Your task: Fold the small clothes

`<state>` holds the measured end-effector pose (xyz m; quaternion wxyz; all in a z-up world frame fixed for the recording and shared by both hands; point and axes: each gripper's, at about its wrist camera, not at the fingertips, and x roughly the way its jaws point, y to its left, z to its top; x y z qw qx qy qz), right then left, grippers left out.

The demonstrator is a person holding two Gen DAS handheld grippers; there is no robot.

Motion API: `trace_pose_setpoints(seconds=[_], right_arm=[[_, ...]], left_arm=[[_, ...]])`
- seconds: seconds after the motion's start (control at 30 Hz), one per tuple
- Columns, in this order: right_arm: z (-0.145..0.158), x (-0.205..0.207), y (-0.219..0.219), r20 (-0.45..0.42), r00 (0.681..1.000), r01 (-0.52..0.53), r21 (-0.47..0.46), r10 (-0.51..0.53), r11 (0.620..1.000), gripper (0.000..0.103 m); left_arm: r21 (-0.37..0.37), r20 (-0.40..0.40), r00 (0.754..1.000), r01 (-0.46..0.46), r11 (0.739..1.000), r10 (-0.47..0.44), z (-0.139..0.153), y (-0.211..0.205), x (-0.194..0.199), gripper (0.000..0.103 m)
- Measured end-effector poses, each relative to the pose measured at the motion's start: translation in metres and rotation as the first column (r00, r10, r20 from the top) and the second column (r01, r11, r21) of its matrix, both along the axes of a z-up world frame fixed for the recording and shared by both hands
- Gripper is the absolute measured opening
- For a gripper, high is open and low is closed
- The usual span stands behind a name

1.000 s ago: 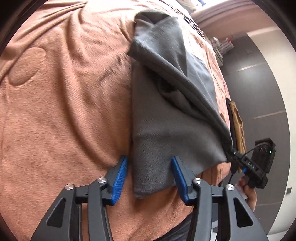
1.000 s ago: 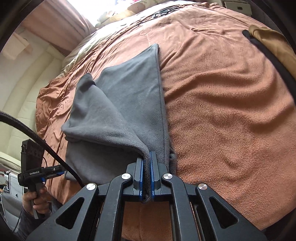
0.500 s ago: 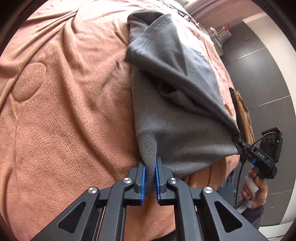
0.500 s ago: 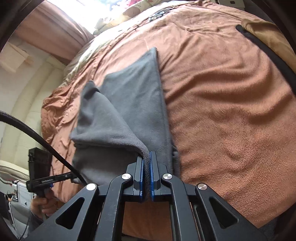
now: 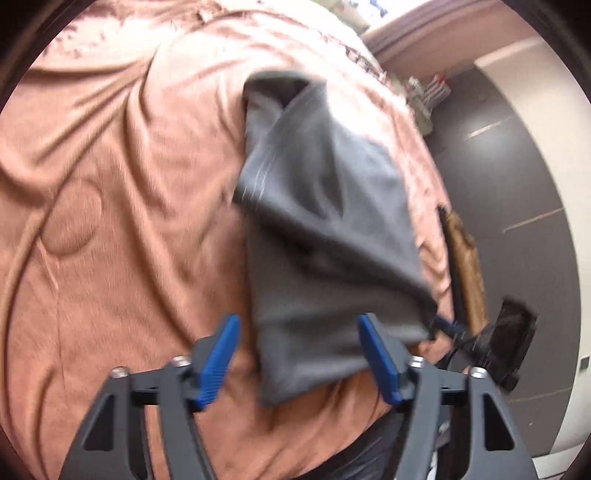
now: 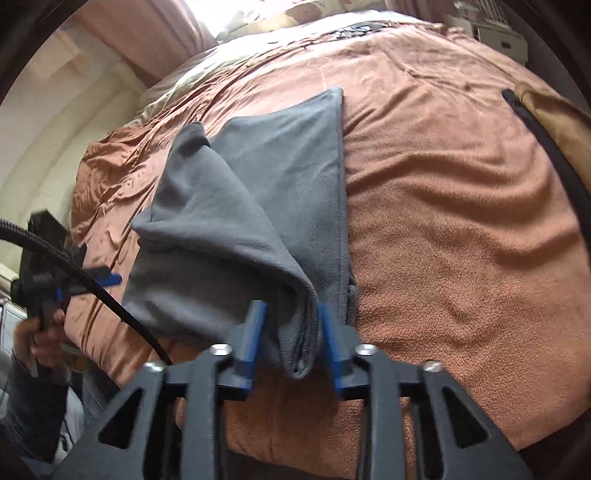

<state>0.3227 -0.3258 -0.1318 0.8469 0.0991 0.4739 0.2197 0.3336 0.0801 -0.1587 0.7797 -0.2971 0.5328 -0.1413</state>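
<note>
left wrist view, left claw opening around grey garment, right claw opening, no legible writing

rumpled orange-brown blanket covers the bed; bright daylight from a window beyond it; pinkish curtain beside that; dark grey panelled wall off to the side

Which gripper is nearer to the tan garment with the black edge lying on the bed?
Right. The right gripper works at the grey cloth corner on the side toward the tan garment; the left gripper is at the cloth's opposite corner, farther away.
</note>
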Motion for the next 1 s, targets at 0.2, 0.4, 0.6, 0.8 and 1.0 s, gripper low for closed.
trace_pose_setpoints(seconds=[0.2, 0.4, 0.6, 0.8, 1.0], right_arm=[[-0.007, -0.003, 0.011, 0.018, 1.000, -0.001, -0.059, 0.002, 0.998, 0.046], [-0.010, 0.000, 0.016, 0.023, 1.000, 0.007, -0.093, -0.005, 0.996, 0.027], [-0.016, 0.001, 0.011, 0.014, 1.000, 0.009, -0.069, -0.008, 0.998, 0.019], [-0.021, 0.001, 0.003, 0.017, 1.000, 0.004, -0.037, -0.003, 0.999, 0.019], [-0.024, -0.001, -0.006, 0.017, 1.000, 0.006, 0.003, -0.006, 1.000, 0.017]], left_arm=[[-0.091, -0.008, 1.000, -0.020, 0.996, 0.020, 0.001, -0.011, 0.027, 0.072], [-0.161, -0.085, 0.996, -0.029, 0.987, 0.016, -0.019, -0.028, 0.042, 0.072], [-0.183, -0.116, 0.988, -0.123, 0.975, 0.102, -0.034, -0.024, 0.054, 0.066], [-0.186, -0.100, 0.986, -0.151, 0.971, 0.134, -0.020, -0.024, 0.068, 0.013], [-0.208, 0.046, 0.994, -0.088, 0.974, 0.100, 0.026, -0.043, 0.094, 0.012]])
